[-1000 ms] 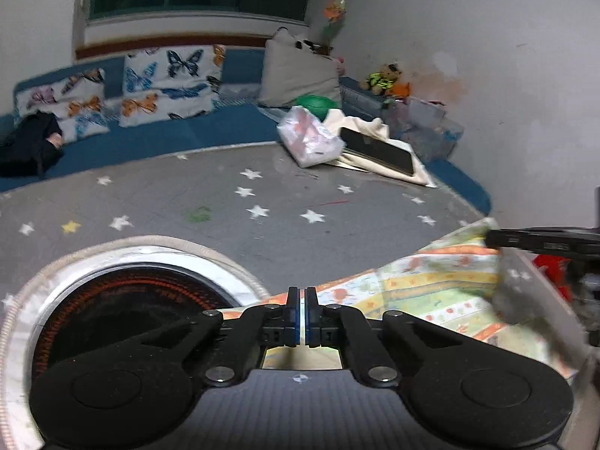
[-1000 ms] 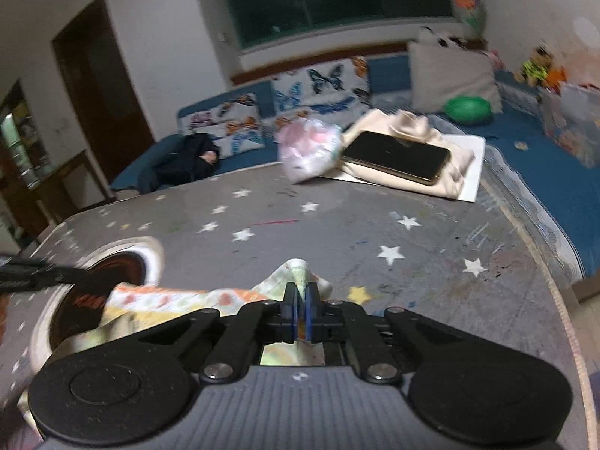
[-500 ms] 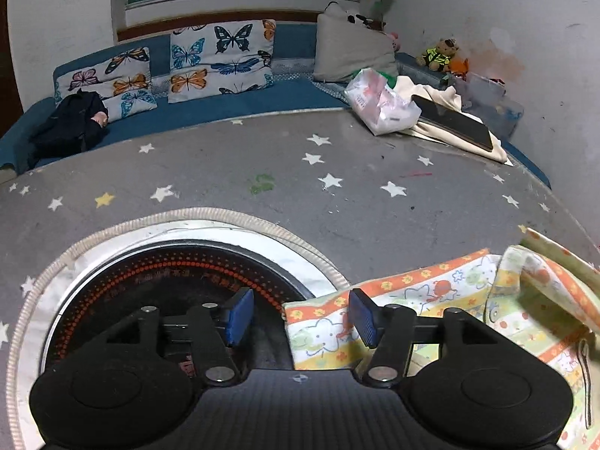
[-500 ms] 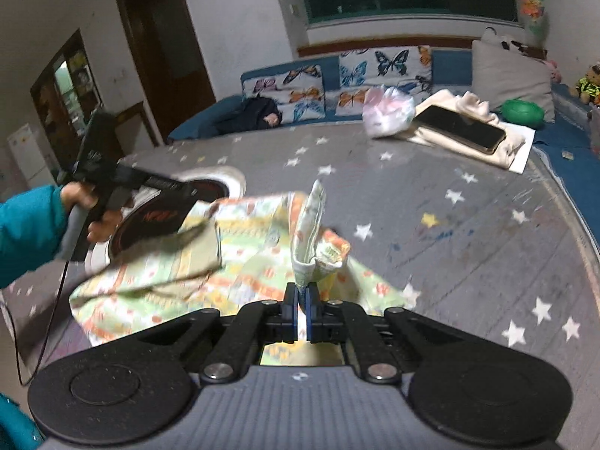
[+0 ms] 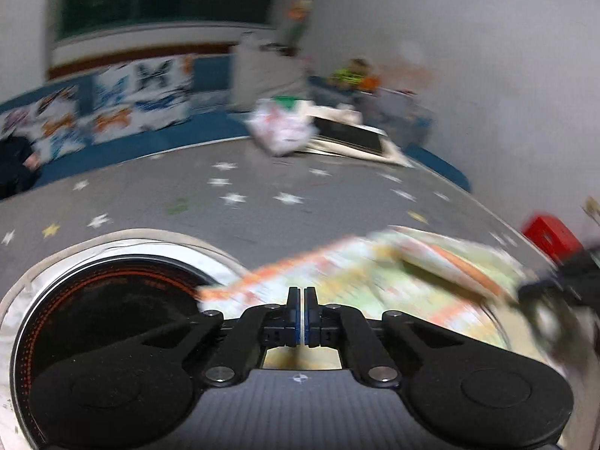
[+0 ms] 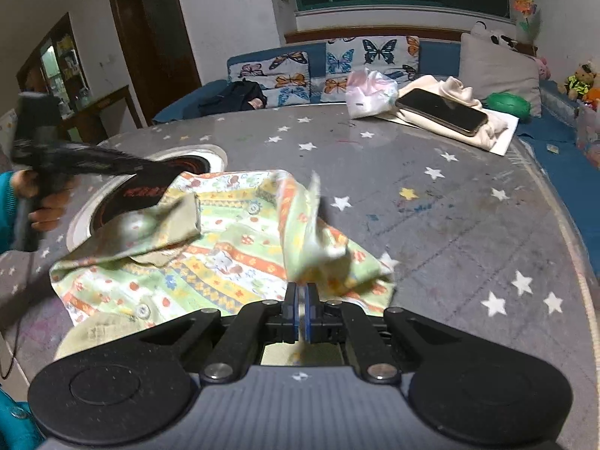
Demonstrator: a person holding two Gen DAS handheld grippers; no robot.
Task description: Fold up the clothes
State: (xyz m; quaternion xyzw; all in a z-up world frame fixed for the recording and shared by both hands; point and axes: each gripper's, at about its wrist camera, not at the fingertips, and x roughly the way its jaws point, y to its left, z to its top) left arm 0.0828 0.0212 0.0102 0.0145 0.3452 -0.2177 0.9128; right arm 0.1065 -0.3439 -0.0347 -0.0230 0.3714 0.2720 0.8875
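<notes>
Evidently a fold was under way on the patterned shirt [image 6: 225, 247], which lay spread on the star-printed counter [image 6: 450, 202] with 1 edge overlapping the round black cooktop [image 5: 101, 322] set into it. The right hand-held gripper [image 6: 302, 317] was clamped on a raised flap of the shirt [image 6: 311, 225], the cloth standing up from the closed pads. The left hand-held gripper [image 5: 302, 317] had just been closing, and its jaws stood together at the shirt's near edge; motion blur left it unclear whether cloth was pinched between them. In the right wrist view the left hand-held gripper appeared over the cooktop side of the shirt, held by a hand [image 6: 45, 202] in a teal sleeve. By judgement, the next move called for carrying the lifted flap across the shirt body and laying it flat, with the opposite side kept anchored so the cloth would not drag. A phone [image 6: 442, 112] on folded cream fabric lay well apart at the counter's far edge.
</notes>
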